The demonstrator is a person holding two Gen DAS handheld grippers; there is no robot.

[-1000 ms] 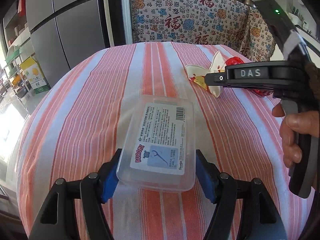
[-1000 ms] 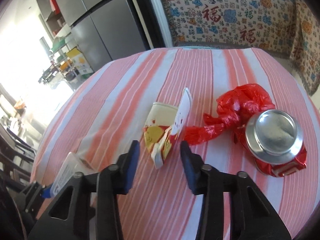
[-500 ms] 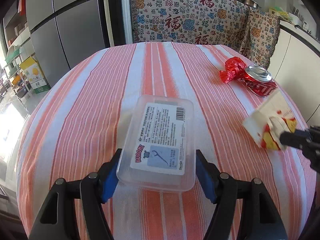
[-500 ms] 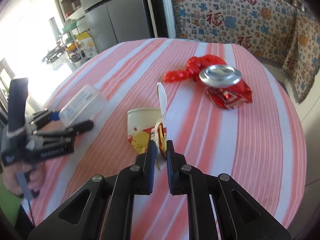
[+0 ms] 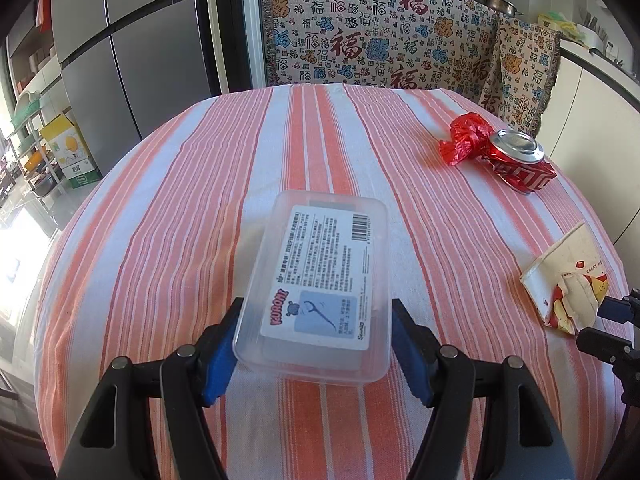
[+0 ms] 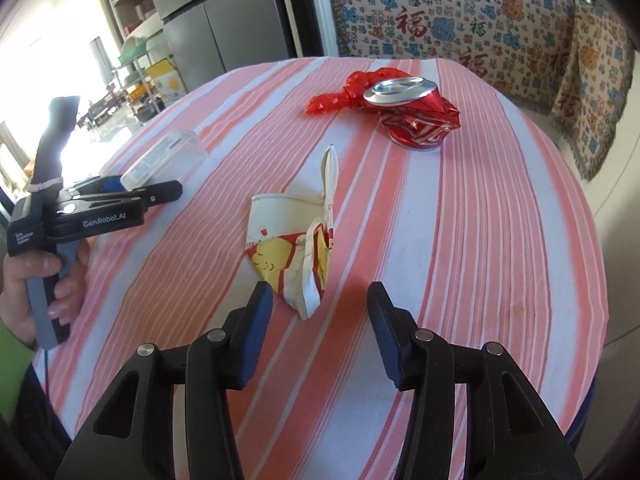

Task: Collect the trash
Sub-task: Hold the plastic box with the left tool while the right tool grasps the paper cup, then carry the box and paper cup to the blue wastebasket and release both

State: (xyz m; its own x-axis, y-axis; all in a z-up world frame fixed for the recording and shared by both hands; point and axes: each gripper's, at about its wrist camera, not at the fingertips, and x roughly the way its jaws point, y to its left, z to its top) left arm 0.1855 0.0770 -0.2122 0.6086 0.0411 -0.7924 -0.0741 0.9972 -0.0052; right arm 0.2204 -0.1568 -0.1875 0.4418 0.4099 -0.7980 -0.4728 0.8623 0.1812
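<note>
My left gripper (image 5: pixel 314 344) is shut on a clear plastic box (image 5: pixel 320 292) with a white label, which rests on the striped tablecloth (image 5: pixel 180 220). The box also shows in the right wrist view (image 6: pixel 164 156). My right gripper (image 6: pixel 320 328) is open, just behind a crushed paper cup (image 6: pixel 294 240) lying on the cloth. The cup shows in the left wrist view (image 5: pixel 568 284) at the right edge. A crushed red can (image 6: pixel 412 114) and a red plastic wrapper (image 6: pixel 340 94) lie farther back.
The round table drops off at its edge (image 6: pixel 592 240) on the right. A patterned blanket (image 5: pixel 380 36) hangs behind the table. A grey fridge (image 5: pixel 132 48) stands back left, with shelves and a box (image 5: pixel 68 152) on the floor.
My right gripper carried the crushed paper cup toward the near right side of the table, set it down and opened. My left gripper has stayed shut on the plastic box.
</note>
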